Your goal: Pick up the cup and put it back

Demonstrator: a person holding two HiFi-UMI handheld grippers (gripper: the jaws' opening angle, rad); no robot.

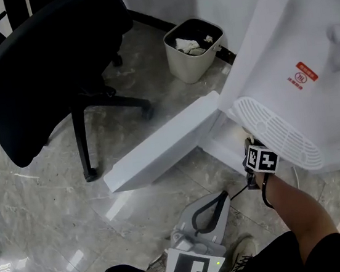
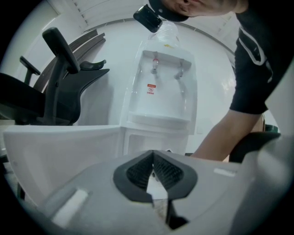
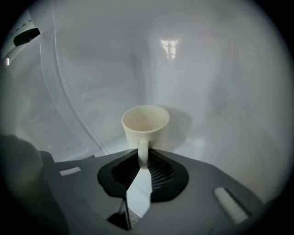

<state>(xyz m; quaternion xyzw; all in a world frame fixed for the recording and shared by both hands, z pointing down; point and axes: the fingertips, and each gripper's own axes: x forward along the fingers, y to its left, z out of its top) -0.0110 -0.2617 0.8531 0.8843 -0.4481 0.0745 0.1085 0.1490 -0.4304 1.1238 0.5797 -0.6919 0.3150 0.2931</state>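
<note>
A cream cup (image 3: 146, 125) stands upright on the white floor of the cabinet under the water dispenser (image 1: 296, 53). Its handle (image 3: 143, 156) faces me. My right gripper (image 3: 143, 159) reaches into that cabinet, and its black pads are shut on the handle. In the head view only this gripper's marker cube (image 1: 261, 159) and the forearm show; the cup is hidden there. My left gripper (image 1: 223, 195) hangs low in front of the cabinet, apart from the cup. Its jaws meet at the tips (image 2: 153, 152) with nothing between them.
The cabinet's white door (image 1: 164, 142) swings open to the left. A beige waste bin (image 1: 194, 48) stands behind it and a black office chair (image 1: 37, 69) at the far left. The dispenser's drip grille (image 1: 278, 130) overhangs my right hand. The floor is grey marble.
</note>
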